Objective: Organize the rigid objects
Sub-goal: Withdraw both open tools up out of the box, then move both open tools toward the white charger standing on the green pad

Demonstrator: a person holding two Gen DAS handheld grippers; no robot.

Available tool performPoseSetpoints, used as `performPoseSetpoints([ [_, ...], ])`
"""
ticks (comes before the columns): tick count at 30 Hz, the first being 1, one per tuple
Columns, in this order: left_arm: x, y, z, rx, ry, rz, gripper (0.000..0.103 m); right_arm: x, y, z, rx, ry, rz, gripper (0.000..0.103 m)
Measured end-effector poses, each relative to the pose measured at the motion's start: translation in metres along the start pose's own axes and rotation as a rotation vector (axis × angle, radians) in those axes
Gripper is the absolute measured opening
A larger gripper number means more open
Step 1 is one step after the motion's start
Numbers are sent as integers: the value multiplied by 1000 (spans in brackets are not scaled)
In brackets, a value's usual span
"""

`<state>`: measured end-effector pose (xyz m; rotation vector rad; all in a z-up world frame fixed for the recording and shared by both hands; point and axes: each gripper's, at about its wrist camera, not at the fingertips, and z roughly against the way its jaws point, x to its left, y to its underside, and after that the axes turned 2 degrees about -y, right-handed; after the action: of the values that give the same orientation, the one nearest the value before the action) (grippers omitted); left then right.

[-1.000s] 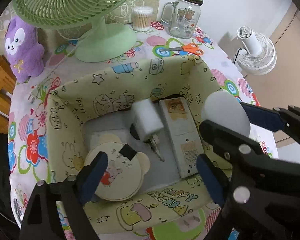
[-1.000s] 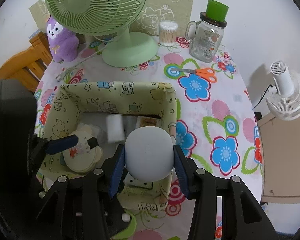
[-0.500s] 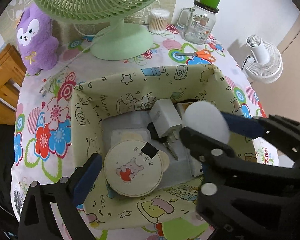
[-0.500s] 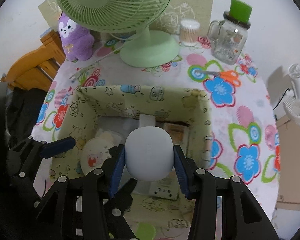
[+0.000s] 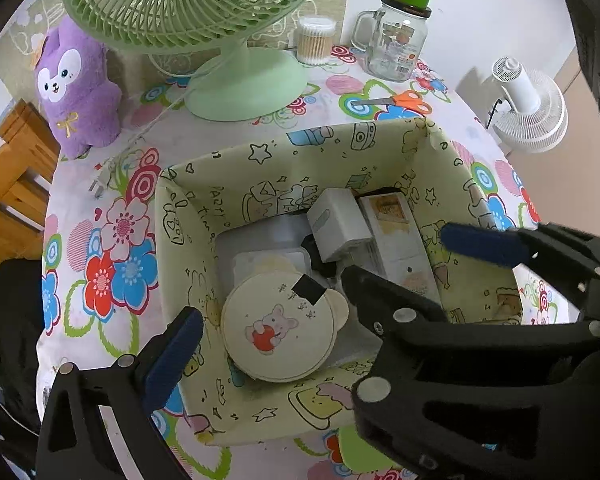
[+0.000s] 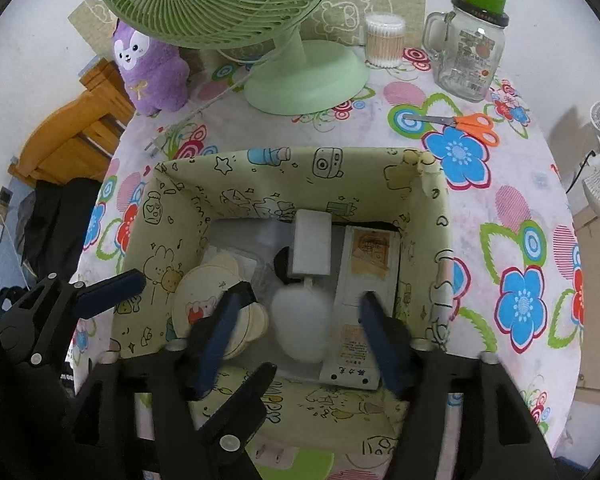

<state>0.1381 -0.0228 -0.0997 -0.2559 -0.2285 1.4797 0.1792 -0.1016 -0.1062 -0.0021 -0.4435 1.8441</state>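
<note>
Inside the fabric box (image 6: 440, 216), a blurred white egg-shaped object (image 6: 302, 324) sits free between the opening right tongs (image 6: 296, 340); the left tongs (image 5: 340, 292) open wide, empty.

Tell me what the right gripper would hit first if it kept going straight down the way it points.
Most likely the white egg-shaped thing, blurred between the opening jaws of the right gripper and untouched by its pads. Under it lie the things already in the fabric box. Depth is hard to judge here.
</note>
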Motion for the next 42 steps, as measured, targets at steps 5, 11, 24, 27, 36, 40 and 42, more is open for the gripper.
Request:
performPoseSetpoints([
  [5,-5,2,6,-11,-6,-14,102,-2,4,9,-24,15,2,76],
  [11,-13,7,16,-27,-13,-34,102,-3,11,21,-43,21,13,77],
  [24,-27,24,39,-66,-22,-29,102,-2,34,53,-97,40,32,86],
  [27,-28,28,45,-75,-25,-29,102,0,38,60,-108,46,40,86],
  [36,-26,42,61,-91,-20,1,102,1,55,78,-138,49,45,87],
  [40,-27,47,70,-101,-11,2,102,0,62,86,-151,44,45,87],
  [42,-28,49,73,-104,-13,1,103,-1,65,90,-157,45,45,87],
])
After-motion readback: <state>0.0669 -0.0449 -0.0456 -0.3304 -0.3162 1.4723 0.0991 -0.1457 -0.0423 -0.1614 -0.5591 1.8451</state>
